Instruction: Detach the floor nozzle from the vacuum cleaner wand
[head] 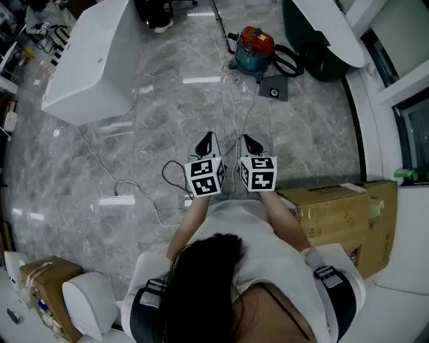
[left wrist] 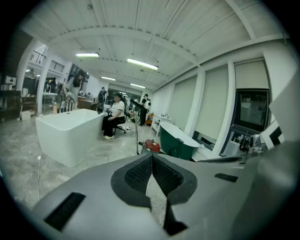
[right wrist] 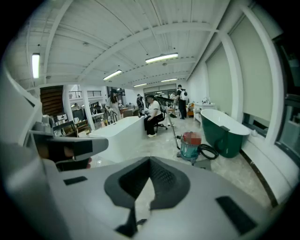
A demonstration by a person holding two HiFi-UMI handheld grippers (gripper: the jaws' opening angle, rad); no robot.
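Note:
The vacuum cleaner (head: 253, 49), red on top with a teal body, stands on the marble floor far ahead of me. Its grey floor nozzle (head: 273, 88) lies just in front of it, and the thin wand (head: 218, 20) slants up and away to the left. Both grippers hover side by side over the floor, well short of the vacuum. My left gripper (head: 206, 143) is shut with nothing in it, and my right gripper (head: 251, 143) is likewise shut and empty. The right gripper view shows the vacuum (right wrist: 191, 146) beyond the closed jaws (right wrist: 150, 161). In the left gripper view it (left wrist: 152, 146) peeks over the closed tips (left wrist: 151, 157).
A white bathtub (head: 87, 60) stands at the far left and a dark green one (head: 318, 37) at the far right. A cardboard box (head: 345, 214) sits close on my right. A power strip (head: 115, 199) and cables trail across the floor on the left. People sit and stand in the background.

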